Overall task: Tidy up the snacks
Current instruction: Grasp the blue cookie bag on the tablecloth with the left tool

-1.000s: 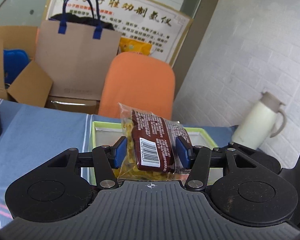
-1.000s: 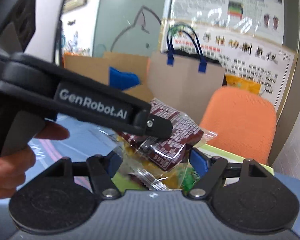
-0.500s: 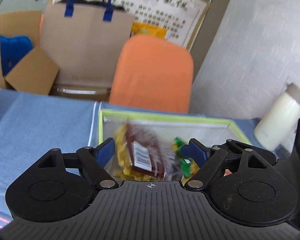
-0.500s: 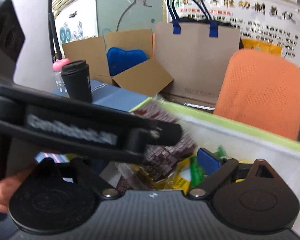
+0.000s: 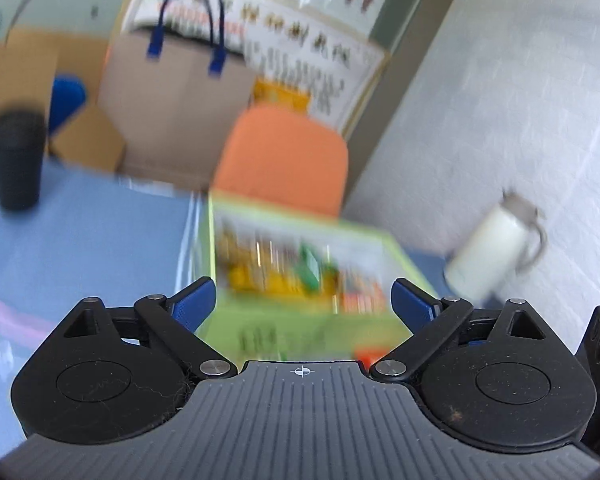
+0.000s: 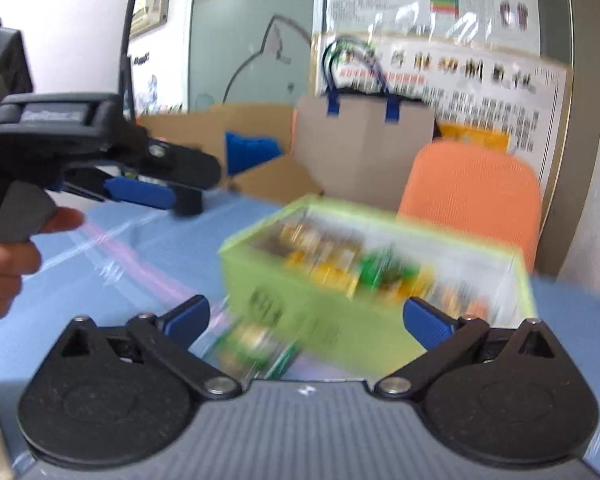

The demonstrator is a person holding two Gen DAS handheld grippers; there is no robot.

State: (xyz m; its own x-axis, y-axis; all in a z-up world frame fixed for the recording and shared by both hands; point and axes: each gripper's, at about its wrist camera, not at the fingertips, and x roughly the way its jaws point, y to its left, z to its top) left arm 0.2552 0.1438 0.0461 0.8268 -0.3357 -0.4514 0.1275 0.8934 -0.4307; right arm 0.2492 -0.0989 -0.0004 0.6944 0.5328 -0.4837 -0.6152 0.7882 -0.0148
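A light green box (image 5: 300,336) (image 6: 276,280) stands on the blue table, with several blurred yellow, green and brown snack packets (image 5: 284,268) (image 6: 340,260) lying inside. My left gripper (image 5: 304,304) sits in front of the box, jaws opening wide, nothing between them. My right gripper (image 6: 306,316) is near the box's front corner, jaws also opening, nothing pressed between the pads. A blurred green and yellow packet (image 6: 256,348) lies on the table just before the right gripper. In the right wrist view the left gripper (image 6: 140,196) shows at the left, held by a hand (image 6: 4,264).
A black cup (image 5: 18,164) stands on the blue tablecloth (image 5: 92,240) at the left. A white jug (image 5: 496,252) stands right of the box. Behind the table are an orange chair (image 5: 284,160), a brown paper bag with blue handles (image 5: 176,92) and cardboard boxes (image 6: 260,148).
Both grippers let go of their brown and yellow snack packets, which now lie in the green box. Both have opened wide and drawn back from the box.
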